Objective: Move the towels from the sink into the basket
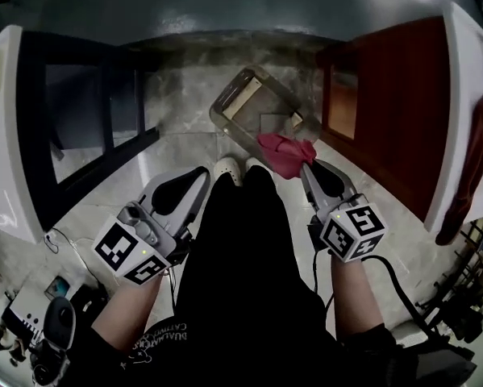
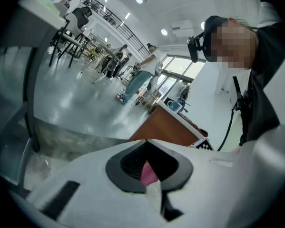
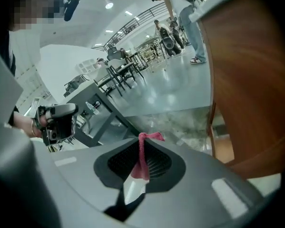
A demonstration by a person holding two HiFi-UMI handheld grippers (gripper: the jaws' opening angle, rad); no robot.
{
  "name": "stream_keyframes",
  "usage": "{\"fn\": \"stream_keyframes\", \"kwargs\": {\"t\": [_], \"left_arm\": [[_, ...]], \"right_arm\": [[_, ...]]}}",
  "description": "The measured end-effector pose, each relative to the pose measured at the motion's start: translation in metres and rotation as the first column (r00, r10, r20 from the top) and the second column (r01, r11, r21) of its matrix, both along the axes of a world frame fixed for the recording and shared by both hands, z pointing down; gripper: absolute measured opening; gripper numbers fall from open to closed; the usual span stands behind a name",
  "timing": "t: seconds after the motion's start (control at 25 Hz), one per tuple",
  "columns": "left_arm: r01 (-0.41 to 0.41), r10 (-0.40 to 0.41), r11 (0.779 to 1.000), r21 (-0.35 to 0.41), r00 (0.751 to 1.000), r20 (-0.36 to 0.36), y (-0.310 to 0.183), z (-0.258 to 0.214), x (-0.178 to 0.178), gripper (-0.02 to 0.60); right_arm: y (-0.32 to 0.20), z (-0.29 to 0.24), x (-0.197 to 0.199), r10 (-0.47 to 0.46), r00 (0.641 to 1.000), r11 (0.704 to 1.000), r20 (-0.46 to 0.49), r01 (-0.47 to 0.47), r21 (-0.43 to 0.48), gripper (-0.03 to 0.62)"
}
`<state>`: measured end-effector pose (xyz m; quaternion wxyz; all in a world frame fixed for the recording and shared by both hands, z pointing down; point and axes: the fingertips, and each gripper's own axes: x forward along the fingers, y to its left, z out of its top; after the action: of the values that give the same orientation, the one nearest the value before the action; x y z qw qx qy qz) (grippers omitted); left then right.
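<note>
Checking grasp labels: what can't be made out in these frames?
- Left gripper jaws: left gripper view shows a pink scrap at the pads; held or beyond, unclear.
- Basket near corner: head view, hidden by red towel in right gripper.
- Sink: in no view.

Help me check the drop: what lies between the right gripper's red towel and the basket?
Nothing: in the head view the red towel, pinched in the right gripper, overlaps the basket rim, no object between.
</note>
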<state>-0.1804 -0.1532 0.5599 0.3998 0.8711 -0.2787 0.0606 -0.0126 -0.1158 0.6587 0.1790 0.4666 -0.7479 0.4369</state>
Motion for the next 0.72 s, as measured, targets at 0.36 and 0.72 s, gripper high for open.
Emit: {"fn": "stream_keyframes", "kwargs": {"t": [0.36,0.72], "left_arm": [[-0.091,0.100,0.988,-0.127,0.993,0.059,0.033,0.192,0.044,0.000],[-0.185,0.186,0.980,-0.075,0.982,0.016,0.029,0.309,0.054,0.000]], "right_arm": [[0.021,0.172,0.011,-0.045,0.999,0.992,0.019,0.047,-0.115,0.040],[0.018,0.317,0.000,0.021,0.995,0.971,0.102,0.003,-0.238,0.037]]}}
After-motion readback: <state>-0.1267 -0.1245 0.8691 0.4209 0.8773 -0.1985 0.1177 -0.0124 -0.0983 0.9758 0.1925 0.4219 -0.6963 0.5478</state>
